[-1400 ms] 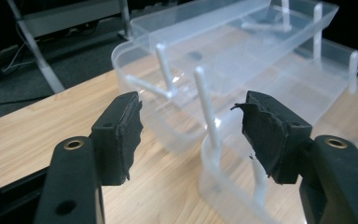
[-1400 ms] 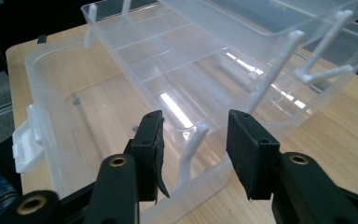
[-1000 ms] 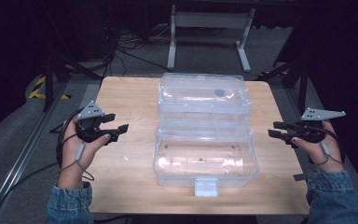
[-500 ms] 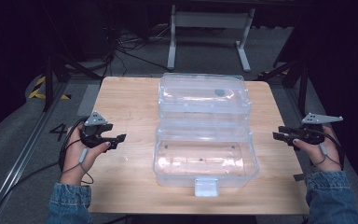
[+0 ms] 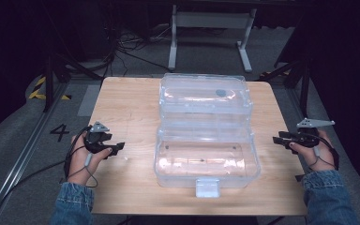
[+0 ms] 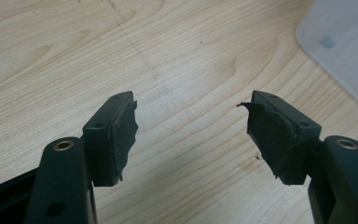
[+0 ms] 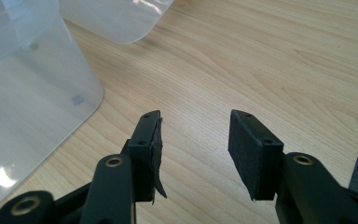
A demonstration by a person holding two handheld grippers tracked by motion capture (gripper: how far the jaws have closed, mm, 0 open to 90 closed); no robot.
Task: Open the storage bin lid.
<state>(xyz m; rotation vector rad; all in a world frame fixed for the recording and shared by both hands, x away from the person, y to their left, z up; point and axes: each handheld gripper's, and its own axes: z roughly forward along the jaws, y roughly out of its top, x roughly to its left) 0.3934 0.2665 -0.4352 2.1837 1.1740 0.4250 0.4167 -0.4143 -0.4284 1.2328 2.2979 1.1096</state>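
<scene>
both hands have drawn back toward the person's side of the bench over the last second, the left tongs [image 5: 117,148] slipping down and outward and the right tongs [image 5: 277,139] easing off toward the bench's right edge. to my eye that reads as letting go and stepping away from the clear plastic box [image 5: 206,159], so whatever was being done with it looks finished or paused, not under way. neither pair of tongs touches it now: the left tongs [image 6: 191,126] hang wide apart over bare wood, and the right tongs [image 7: 195,140] are apart too, with nothing between them. the box sits in the middle of the bench [image 5: 122,112], lying open, its lid [image 5: 205,93] folded back flat on the far side and the deeper tub nearer the person, with a pale latch tab [image 5: 207,186] sticking out at the near edge. it is see-through and glossy, rounded at the corners, and looks empty as far as i can tell. a corner of it [image 7: 32,98] shows just beside the right tongs.
</scene>
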